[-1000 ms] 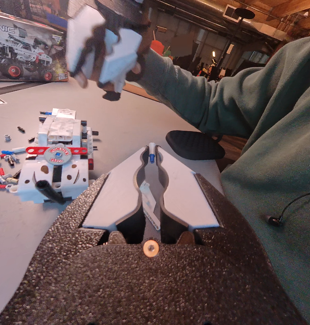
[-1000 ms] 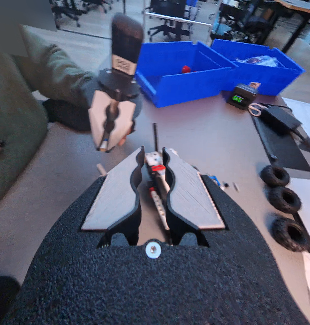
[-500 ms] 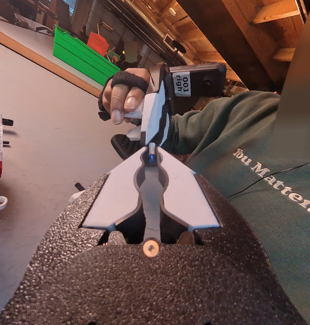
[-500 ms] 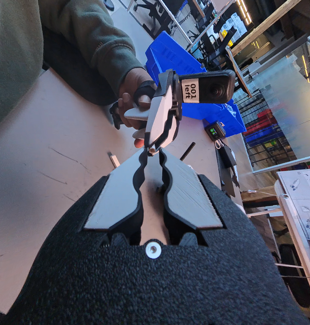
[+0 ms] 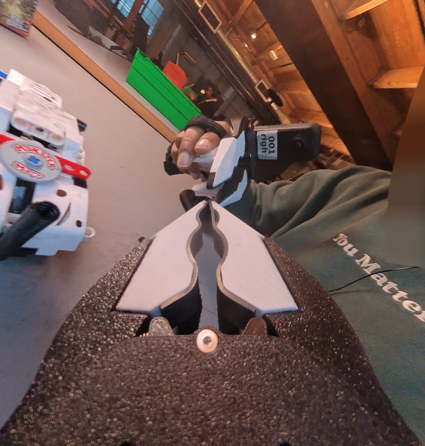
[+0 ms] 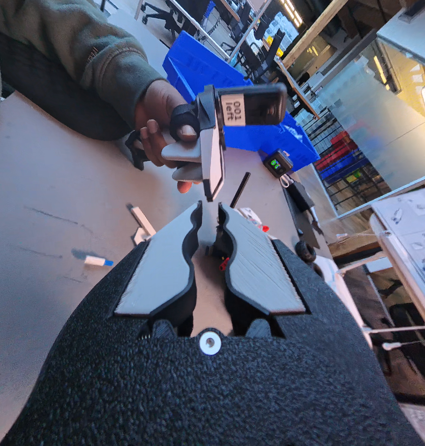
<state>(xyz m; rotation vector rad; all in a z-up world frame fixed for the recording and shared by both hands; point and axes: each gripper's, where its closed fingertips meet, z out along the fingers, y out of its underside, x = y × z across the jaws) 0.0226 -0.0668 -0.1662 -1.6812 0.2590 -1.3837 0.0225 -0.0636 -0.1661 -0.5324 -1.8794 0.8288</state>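
Two tongs are meeting tip to tip above the grey counter [image 6: 49,193]. Left tongs [image 5: 209,205] are sitting clenched, tips touching, nothing between them. Right tongs [image 6: 210,206] are sitting released, a gap between tips, nothing gripped. A small white peg with a blue end [image 6: 98,261] is lying on the counter, left of the right tongs, apart from both. Only the right wrist view is showing it, plus blue bins [image 6: 267,140] and a black axle [image 6: 240,189]. Only the left wrist view is showing the white brick truck [image 5: 37,173], red bar across it, and a green bin [image 5: 158,96].
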